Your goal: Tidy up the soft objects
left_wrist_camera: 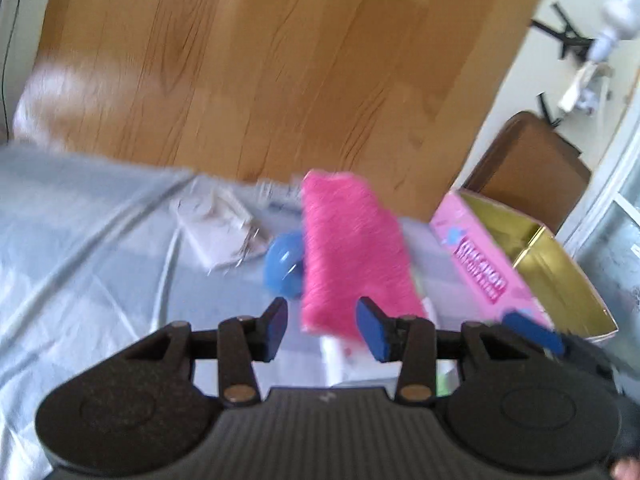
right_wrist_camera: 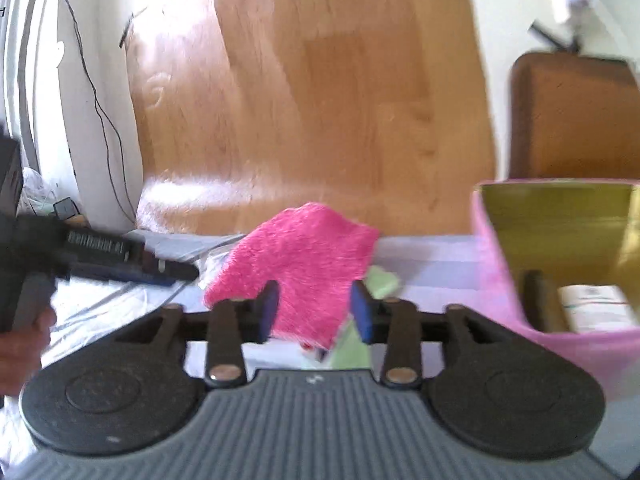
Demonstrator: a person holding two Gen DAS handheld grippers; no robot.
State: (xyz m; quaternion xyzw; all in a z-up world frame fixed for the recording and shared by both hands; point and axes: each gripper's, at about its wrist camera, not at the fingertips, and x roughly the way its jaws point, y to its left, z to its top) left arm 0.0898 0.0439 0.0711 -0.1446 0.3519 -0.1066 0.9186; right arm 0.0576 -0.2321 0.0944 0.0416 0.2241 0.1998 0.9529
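A fluffy pink cloth (left_wrist_camera: 352,256) hangs crumpled over the pale sheet, blurred in both views. In the right wrist view the pink cloth (right_wrist_camera: 296,264) dips between the fingers of my right gripper (right_wrist_camera: 314,312), whose blue pads stand apart from it, so the gripper is open. My left gripper (left_wrist_camera: 324,328) is open too, with the cloth's lower edge just beyond its fingertips and not touched. A light green soft piece (right_wrist_camera: 382,284) lies under the cloth. The left gripper (right_wrist_camera: 120,264) shows as a dark shape on the left of the right wrist view.
A pink box (left_wrist_camera: 480,264) with a gold inside stands open on the right, also seen as the pink box (right_wrist_camera: 560,220), with a white packet (right_wrist_camera: 596,308) in it. A blue round object (left_wrist_camera: 282,268) and white papers (left_wrist_camera: 220,228) lie on the sheet. Beyond are wooden floor and a brown seat (left_wrist_camera: 532,168).
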